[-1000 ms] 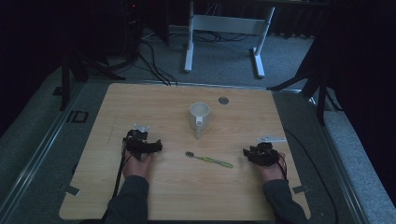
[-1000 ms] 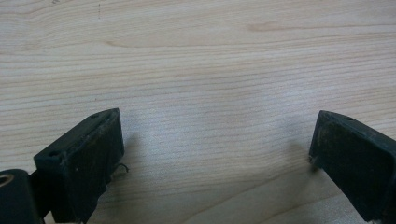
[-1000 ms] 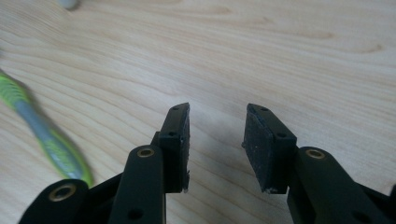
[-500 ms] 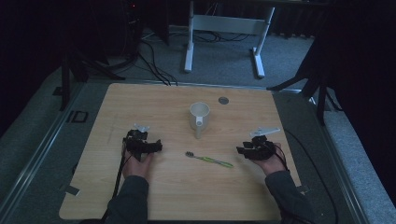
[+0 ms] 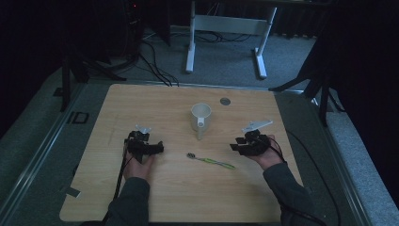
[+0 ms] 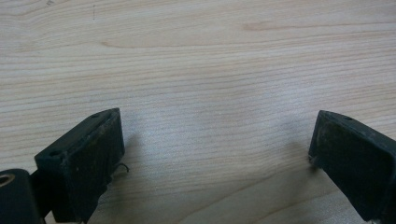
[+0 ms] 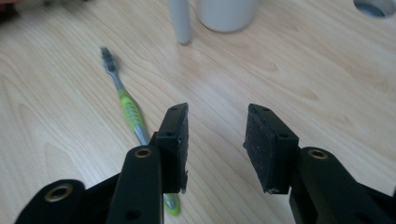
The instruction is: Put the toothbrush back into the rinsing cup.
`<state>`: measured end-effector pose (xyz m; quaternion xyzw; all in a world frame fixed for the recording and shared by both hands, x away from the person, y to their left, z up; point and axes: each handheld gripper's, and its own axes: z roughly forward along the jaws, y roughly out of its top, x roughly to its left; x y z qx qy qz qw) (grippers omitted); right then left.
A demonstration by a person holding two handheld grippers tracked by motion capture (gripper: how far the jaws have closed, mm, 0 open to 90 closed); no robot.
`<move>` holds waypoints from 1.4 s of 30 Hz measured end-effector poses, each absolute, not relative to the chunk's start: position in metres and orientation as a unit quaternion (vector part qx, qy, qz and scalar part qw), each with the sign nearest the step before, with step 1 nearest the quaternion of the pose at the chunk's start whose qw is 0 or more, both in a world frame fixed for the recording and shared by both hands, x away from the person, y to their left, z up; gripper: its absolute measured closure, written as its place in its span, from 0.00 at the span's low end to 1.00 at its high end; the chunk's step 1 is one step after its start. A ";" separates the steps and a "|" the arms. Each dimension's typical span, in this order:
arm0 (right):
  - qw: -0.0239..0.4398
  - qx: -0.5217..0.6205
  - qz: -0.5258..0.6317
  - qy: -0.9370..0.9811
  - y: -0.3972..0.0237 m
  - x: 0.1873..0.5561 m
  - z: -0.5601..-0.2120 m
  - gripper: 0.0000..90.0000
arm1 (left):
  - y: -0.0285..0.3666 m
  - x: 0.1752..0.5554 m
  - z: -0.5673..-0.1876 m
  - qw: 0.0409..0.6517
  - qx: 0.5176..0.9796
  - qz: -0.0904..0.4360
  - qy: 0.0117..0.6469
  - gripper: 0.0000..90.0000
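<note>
Judged the step in hand to be the approach to the toothbrush (image 5: 209, 161), with no grasp yet made.

Found the toothbrush lying flat on the desk (image 5: 141, 103) between the two grippers, with its bristle end to the left and its green handle end to the right. Found it near of the cup (image 5: 201, 120) and apart from it.

Held the right gripper (image 5: 235, 147) just right of the handle end, pointed left toward it. Showed its jaws partly open, just then closing a little, with nothing between them. Seen along those jaws, passed the handle under the left jaw, outside the gap.

Kept the left gripper (image 5: 160, 147) at the left of the desk, well apart from the toothbrush. Showed its jaws wide open over bare wood, holding nothing.

Called next, by judgement, for:
- shifting the right gripper sideways until the handle sat between the pads;
- lowering it close to the wood, since the handle lay thin and flat;
- closing on the handle only then.

Counted:
- one toothbrush;
- one cup;
- one small grey disc (image 5: 225, 100), far of the cup;
- two grippers.
</note>
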<state>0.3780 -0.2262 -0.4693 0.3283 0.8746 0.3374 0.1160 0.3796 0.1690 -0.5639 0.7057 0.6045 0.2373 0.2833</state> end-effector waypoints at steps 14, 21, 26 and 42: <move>0.111 0.287 0.311 0.899 -0.201 0.385 -0.451 0.66 | 0.169 0.380 -0.564 0.283 0.706 0.237 0.605 0.04; 0.107 0.269 0.302 0.908 -0.189 0.387 -0.443 0.66 | 0.169 0.380 -0.564 0.283 0.706 0.237 0.605 0.04; 0.103 0.264 0.299 0.911 -0.182 0.389 -0.441 0.65 | 0.169 0.380 -0.564 0.283 0.706 0.237 0.604 0.04; 0.097 0.245 0.298 0.918 -0.164 0.391 -0.437 0.64 | 0.169 0.380 -0.564 0.283 0.706 0.237 0.604 0.04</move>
